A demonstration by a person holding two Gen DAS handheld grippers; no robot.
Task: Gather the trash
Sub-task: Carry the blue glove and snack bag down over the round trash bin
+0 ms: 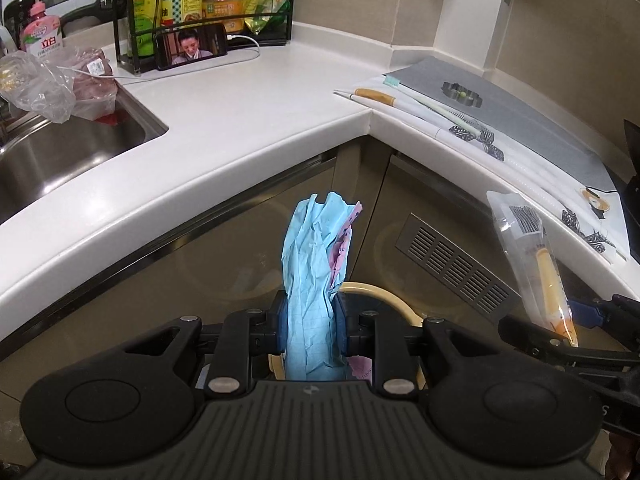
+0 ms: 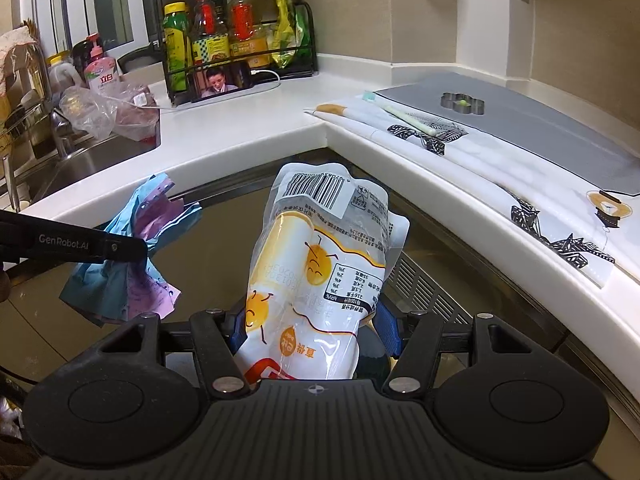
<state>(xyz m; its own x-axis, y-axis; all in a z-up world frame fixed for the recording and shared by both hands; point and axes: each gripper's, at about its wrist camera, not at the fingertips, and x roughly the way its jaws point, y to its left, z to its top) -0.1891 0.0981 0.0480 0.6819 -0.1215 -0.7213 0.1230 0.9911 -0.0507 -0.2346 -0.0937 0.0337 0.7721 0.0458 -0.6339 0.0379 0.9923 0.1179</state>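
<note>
My left gripper is shut on a crumpled blue and pink paper, which stands up between its pads below the counter's corner. Just beneath it shows the cream rim of a bin. In the right wrist view the same paper hangs from the left gripper's finger at the left. My right gripper is shut on a white and yellow plastic food wrapper with a barcode at its top. The same wrapper appears at the right edge of the left wrist view.
A white L-shaped counter runs above both grippers, with a steel sink and plastic bags at left. A bottle rack and a phone stand at the back. Mats, a toothbrush and a metal cutter lie on the right. Cabinet doors with a vent lie ahead.
</note>
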